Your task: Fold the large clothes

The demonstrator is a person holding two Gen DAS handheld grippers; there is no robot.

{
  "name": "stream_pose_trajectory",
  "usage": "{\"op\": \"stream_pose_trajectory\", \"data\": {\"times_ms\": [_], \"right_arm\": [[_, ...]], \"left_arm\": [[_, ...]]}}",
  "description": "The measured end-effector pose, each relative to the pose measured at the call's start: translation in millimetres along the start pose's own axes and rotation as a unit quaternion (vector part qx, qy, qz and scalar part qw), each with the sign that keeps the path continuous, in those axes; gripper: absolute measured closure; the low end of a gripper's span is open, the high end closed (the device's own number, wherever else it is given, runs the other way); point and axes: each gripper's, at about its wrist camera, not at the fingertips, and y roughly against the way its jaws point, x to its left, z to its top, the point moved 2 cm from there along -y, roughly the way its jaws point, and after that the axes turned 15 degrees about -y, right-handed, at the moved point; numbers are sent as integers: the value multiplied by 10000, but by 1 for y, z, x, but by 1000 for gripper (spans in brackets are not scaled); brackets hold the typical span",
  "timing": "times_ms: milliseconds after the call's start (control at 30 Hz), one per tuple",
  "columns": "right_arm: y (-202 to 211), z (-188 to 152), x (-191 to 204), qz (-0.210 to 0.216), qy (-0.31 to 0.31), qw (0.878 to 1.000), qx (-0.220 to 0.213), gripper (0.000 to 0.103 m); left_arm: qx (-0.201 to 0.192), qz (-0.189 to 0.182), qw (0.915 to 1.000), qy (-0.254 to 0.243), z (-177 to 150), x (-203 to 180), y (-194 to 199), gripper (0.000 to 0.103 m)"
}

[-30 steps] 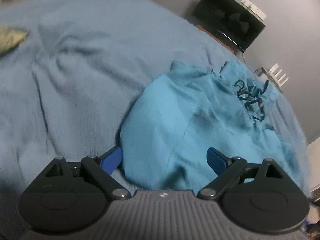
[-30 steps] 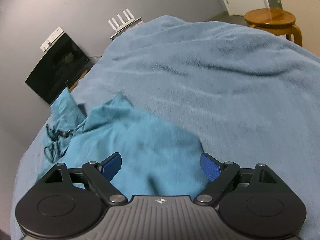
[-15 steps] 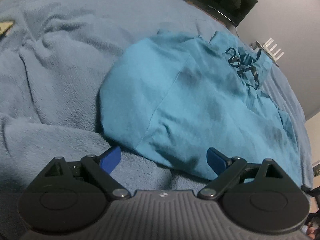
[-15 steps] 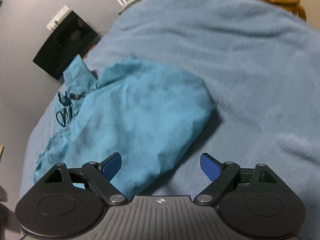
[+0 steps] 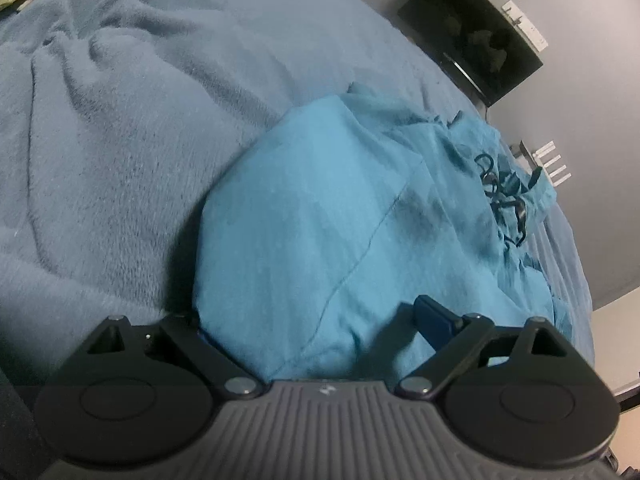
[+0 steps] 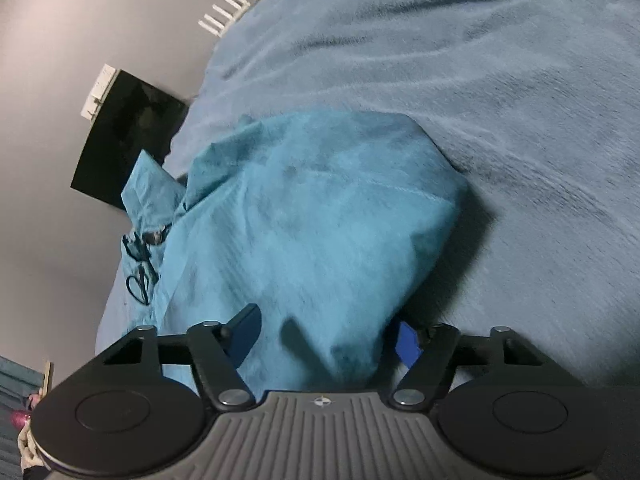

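Meanwhile both grippers' fingers (image 5: 434, 314) (image 6: 408, 344) gape around the teal garment (image 5: 320, 220) on the blanket (image 5: 120, 120), holding nothing.

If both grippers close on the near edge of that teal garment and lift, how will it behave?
The teal garment looks thin and creased, so it will probably drape and sag between the left gripper and right gripper. Its black drawstring lies loose and would likely dangle. The fuzzy blanket may drag on it.

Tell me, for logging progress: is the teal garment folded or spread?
Partly folded: teal garment is doubled, its rounded fold edge nearest the cameras, its drawstring end rumpled.
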Motion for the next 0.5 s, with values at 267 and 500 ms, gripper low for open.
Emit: {"op": "stream_pose_trajectory", "data": {"times_ms": [267,500], "right_arm": [[17,-1,13,361,332,9979,-429,95],[71,-10,20,659,503,9959,-374,100]], "left_arm": [[-476,115,9971,-577,5,-13,25,87],[-717,-55,9954,-633,12,-8,68,91]]}}
